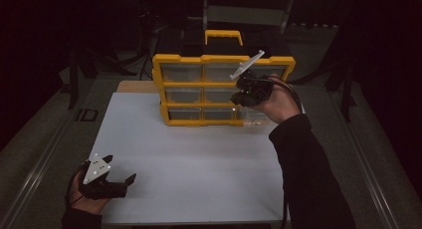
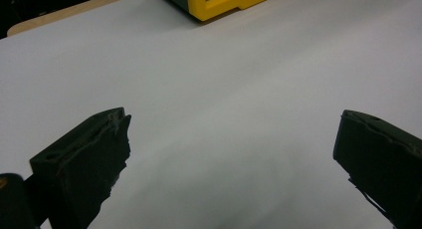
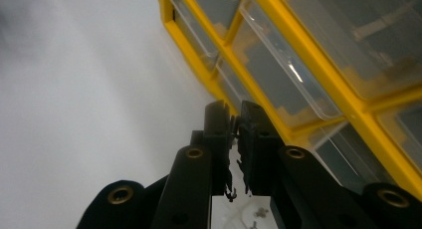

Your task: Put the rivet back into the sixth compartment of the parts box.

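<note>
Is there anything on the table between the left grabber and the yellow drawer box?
No, nothing visible. The left gripper hangs open over the near left corner of the white table, and just bare tabletop lies between it and the yellow drawer box. The right gripper is already at the box's right side.

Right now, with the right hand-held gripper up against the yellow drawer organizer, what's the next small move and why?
Probably a short pull of the right hand-held gripper straight back from the yellow plastic drawer organizer with clear drawers. Its jaws are pressed together at the cabinet's lower right drawer, which already seems to stick out a bit; whether they pinch its lip, I cannot tell. The left hand-held gripper sits open, far off.
</note>
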